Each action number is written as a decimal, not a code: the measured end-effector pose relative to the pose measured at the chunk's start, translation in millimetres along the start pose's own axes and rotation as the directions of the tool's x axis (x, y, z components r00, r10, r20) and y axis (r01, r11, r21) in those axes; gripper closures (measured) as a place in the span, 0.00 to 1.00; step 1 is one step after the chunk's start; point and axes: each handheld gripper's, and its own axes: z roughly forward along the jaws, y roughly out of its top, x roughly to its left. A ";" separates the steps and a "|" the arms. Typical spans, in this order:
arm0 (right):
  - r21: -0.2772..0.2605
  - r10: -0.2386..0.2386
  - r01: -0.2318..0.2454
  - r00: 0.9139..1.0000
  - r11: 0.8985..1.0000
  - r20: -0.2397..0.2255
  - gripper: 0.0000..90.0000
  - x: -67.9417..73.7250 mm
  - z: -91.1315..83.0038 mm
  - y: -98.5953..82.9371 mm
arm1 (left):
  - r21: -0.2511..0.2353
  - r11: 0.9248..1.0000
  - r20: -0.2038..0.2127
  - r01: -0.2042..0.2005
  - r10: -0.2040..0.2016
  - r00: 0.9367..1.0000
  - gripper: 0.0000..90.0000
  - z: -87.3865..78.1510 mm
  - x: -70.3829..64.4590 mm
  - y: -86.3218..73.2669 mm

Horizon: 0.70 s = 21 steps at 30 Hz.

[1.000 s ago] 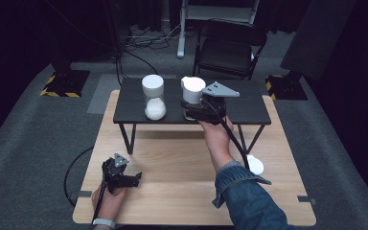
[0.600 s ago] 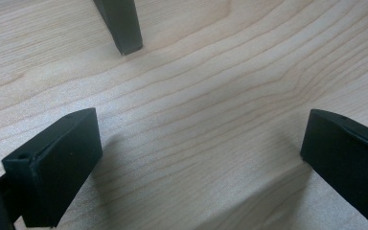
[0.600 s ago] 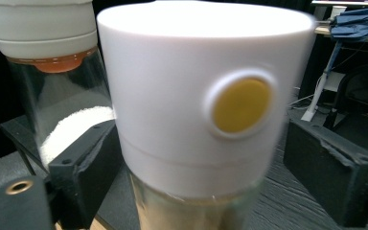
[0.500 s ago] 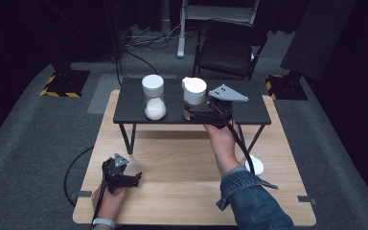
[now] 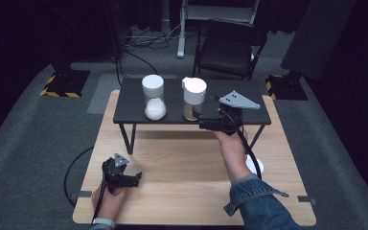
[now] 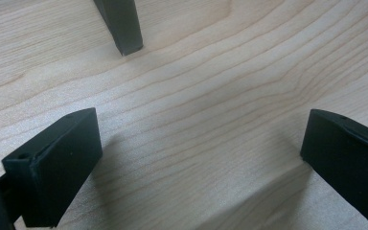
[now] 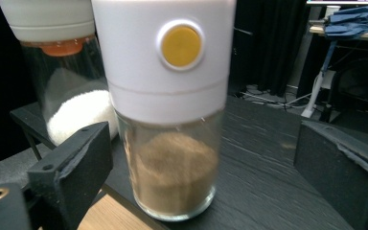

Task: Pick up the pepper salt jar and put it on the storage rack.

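- Right gripper is lined up level with the brown-powder jar, jaws spread wide to either side of it and touching nothing.
- From the right gripper view that jar stands between the jaws and a little beyond them, on the front edge of the black shelf, which stands on the wooden bench.
- Its neighbour, the white-powder jar, sits well apart on the jar's left as the high view shows it.
- Handling call: clear glass body, white plastic cap with a yellow button, roughly a third full. Rigid and smooth, likely slippery, breakable if tipped off that edge, and not heavy by the look of it.
- Best hold, I'd say, is across the glass just under the cap, squeezing the round sides squarely.
- Long axis runs straight up: the jar is upright, cap on top, button facing the right gripper.
- Left gripper rests low on the bench, well in front of the jar, jaws wide apart with only bare wood between them.
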 end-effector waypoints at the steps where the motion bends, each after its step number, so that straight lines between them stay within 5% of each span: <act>1: 0.001 0.002 -0.002 1.000 1.000 0.001 0.06 -0.6 -1.3 -0.4 | 0.000 1.000 0.000 0.000 0.000 1.000 0.00 0.0 -0.1 0.0; 21: 0.023 0.027 -0.028 0.999 0.999 0.038 0.03 -25.7 -36.8 -16.1 | 0.002 1.000 -0.003 0.003 -0.003 1.000 0.00 0.2 -0.4 0.5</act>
